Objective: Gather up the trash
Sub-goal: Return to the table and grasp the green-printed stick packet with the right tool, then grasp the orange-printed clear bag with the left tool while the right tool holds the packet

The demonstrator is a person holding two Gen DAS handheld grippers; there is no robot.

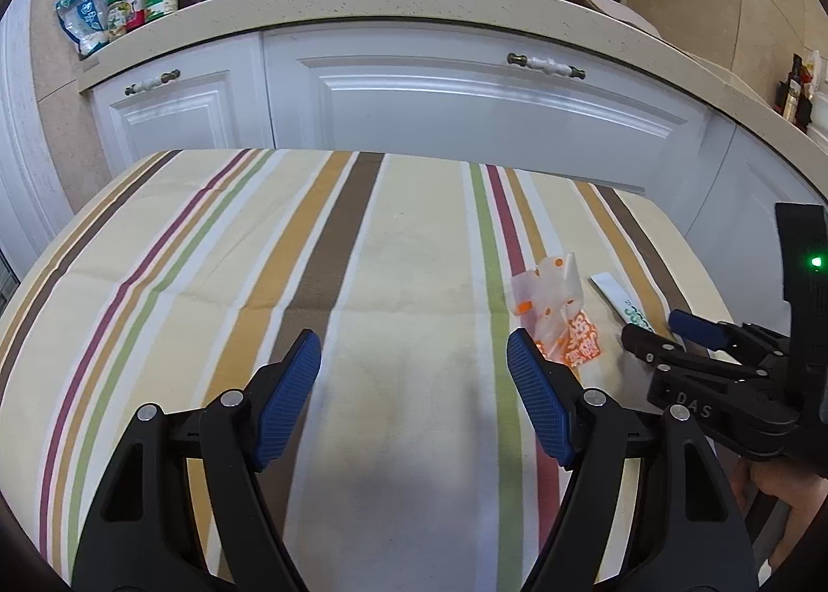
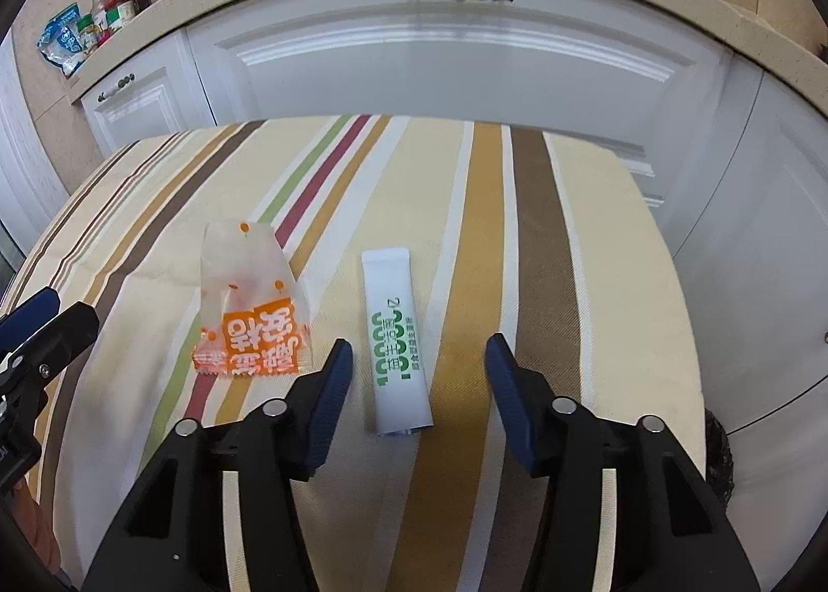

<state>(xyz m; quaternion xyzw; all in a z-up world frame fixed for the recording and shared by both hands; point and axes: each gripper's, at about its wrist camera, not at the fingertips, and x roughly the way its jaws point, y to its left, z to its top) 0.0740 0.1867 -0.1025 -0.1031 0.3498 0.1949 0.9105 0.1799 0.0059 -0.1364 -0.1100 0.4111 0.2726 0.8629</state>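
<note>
Nothing collected yet: both fingers open and empty, white sachet lying between right gripper pair, orange wrapper just right of left gripper pair.

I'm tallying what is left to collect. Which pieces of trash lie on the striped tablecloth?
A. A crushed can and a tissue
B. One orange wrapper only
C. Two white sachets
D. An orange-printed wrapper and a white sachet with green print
D: the right wrist view shows the wrapper and the sachet lying side by side, apart, on the tablecloth, and no other trash.
</note>
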